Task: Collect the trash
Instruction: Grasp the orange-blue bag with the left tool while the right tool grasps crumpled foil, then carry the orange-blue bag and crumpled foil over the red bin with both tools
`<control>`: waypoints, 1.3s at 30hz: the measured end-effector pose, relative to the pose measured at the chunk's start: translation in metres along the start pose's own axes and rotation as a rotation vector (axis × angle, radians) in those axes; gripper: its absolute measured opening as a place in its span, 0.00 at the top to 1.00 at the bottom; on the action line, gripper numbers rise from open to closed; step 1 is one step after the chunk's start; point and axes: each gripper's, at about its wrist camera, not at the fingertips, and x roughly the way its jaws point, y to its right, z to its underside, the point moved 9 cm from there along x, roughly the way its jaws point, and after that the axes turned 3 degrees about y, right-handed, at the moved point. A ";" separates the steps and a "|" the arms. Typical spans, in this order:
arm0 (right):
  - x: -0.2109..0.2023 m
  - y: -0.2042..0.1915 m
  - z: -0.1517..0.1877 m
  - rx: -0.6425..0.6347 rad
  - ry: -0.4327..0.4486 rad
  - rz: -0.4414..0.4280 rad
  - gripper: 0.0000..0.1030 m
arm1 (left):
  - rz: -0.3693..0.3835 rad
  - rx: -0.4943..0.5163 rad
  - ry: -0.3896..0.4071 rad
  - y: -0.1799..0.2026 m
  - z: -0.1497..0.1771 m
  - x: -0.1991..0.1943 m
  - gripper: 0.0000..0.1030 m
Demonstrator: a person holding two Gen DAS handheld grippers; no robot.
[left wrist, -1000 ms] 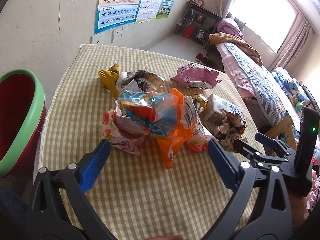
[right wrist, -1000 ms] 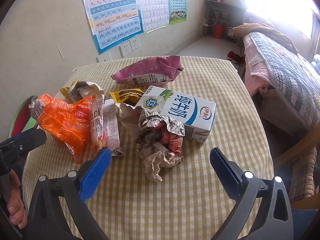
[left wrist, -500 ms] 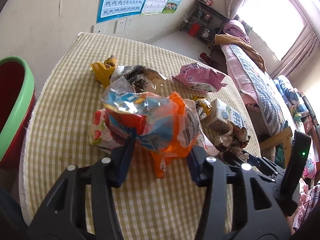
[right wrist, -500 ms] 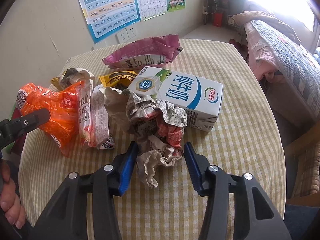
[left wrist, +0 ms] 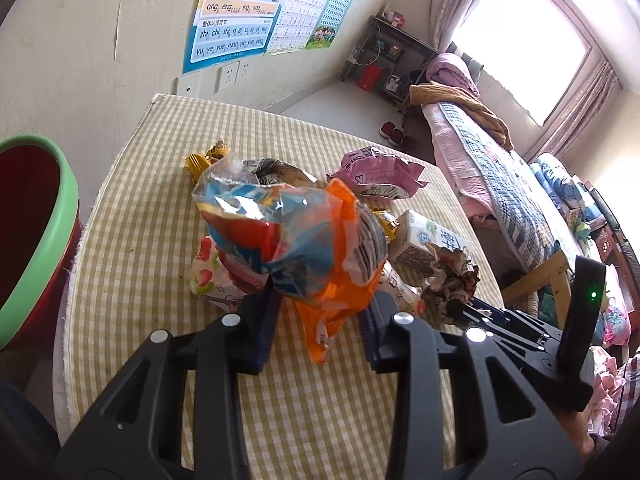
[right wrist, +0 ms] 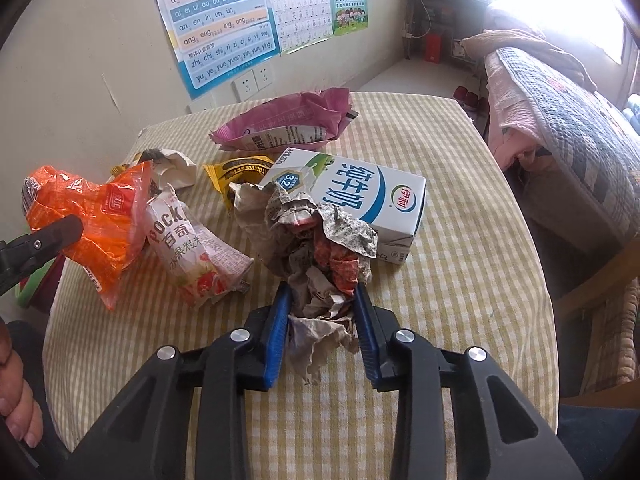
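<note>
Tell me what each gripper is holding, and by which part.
The left gripper, its jaws having just been closing, pinches the orange-and-blue plastic wrapper at its lower end. The right gripper, likewise closing, clamps the crumpled newspaper wad at its near end.

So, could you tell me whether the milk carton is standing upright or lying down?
Lying down: the milk carton rests flat on the checked tablecloth, printed face upward.

One milk carton (right wrist: 360, 196), one red bin (left wrist: 32, 236)

Two close downward views, shared table (left wrist: 132, 216)
</note>
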 end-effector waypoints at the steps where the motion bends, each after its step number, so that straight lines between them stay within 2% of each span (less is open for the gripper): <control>1: -0.002 0.000 -0.001 0.001 0.007 0.002 0.70 | 0.002 0.003 0.004 0.001 -0.001 -0.003 0.67; 6: -0.009 0.005 -0.003 0.024 0.018 0.008 0.71 | -0.012 0.029 0.018 0.004 -0.004 -0.015 0.67; 14: -0.029 0.007 -0.012 0.057 0.064 0.000 0.71 | 0.005 0.078 0.049 0.012 -0.003 -0.041 0.67; 20: -0.038 -0.008 -0.017 0.034 0.092 -0.016 0.71 | 0.004 0.077 0.049 0.004 0.003 -0.050 0.67; 27: -0.044 -0.023 -0.021 0.027 0.102 -0.048 0.71 | -0.032 0.053 0.066 -0.012 0.000 -0.061 0.67; 39: -0.052 -0.093 -0.042 -0.055 0.116 -0.156 0.71 | -0.112 -0.008 0.093 -0.051 -0.013 -0.085 0.67</control>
